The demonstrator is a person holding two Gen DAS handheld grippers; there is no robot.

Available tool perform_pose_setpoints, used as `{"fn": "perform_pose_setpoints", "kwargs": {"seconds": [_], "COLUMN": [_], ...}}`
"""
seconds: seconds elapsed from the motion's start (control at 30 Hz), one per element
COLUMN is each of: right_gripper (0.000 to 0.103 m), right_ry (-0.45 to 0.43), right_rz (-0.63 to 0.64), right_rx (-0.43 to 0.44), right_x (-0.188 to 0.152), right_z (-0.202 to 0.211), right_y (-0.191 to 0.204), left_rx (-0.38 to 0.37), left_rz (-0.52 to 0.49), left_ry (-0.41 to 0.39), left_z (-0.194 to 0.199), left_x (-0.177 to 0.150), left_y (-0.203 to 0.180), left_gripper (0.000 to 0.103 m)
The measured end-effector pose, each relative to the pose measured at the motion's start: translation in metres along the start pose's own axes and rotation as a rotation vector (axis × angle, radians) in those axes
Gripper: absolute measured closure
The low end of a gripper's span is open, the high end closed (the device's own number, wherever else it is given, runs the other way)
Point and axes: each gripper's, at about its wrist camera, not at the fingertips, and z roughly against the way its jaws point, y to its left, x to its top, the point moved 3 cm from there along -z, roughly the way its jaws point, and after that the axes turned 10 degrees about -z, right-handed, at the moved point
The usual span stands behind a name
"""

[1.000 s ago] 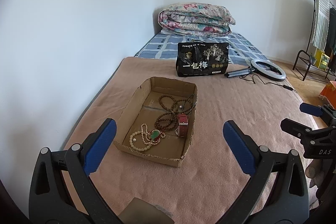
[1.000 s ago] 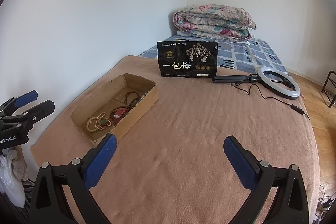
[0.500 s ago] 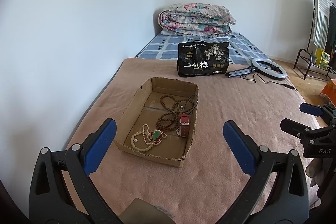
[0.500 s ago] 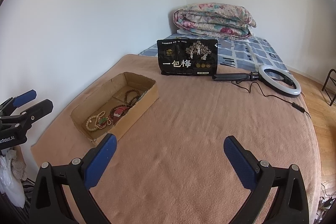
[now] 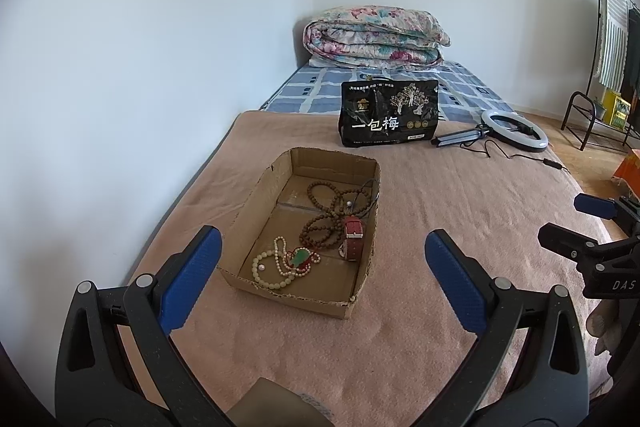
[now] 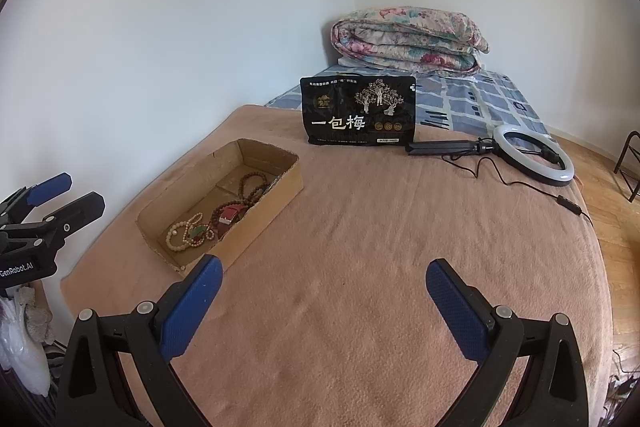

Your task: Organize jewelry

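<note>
my left tongs (image 5: 320, 269) hang wide apart and empty, the box (image 5: 256, 203) dead ahead and just beyond the tips. its long axis runs away from me. inside, the jewelry (image 5: 320, 227) lies toward the near right end. my right tongs (image 6: 322, 291), also apart and empty, see the box off to the left, so i judge left is nearer.
</note>
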Motion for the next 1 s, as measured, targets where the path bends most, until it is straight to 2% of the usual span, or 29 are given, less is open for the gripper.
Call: {"fn": "perform_pose_setpoints", "kwargs": {"seconds": [0.67, 1.0], "right_gripper": [0.000, 0.000], "right_ry": [0.010, 0.013], "right_rz": [-0.002, -0.021], "right_rx": [0.004, -0.001], "right_x": [-0.001, -0.003], "right_z": [-0.002, -0.003], "right_y": [0.001, -0.004], "left_rx": [0.000, 0.029], "left_rz": [-0.001, 0.021], "left_ry": [0.001, 0.006], "left_z": [0.000, -0.003], "left_x": [0.000, -0.008], "left_y": [0.000, 0.017], "left_gripper": [0.000, 0.000]}}
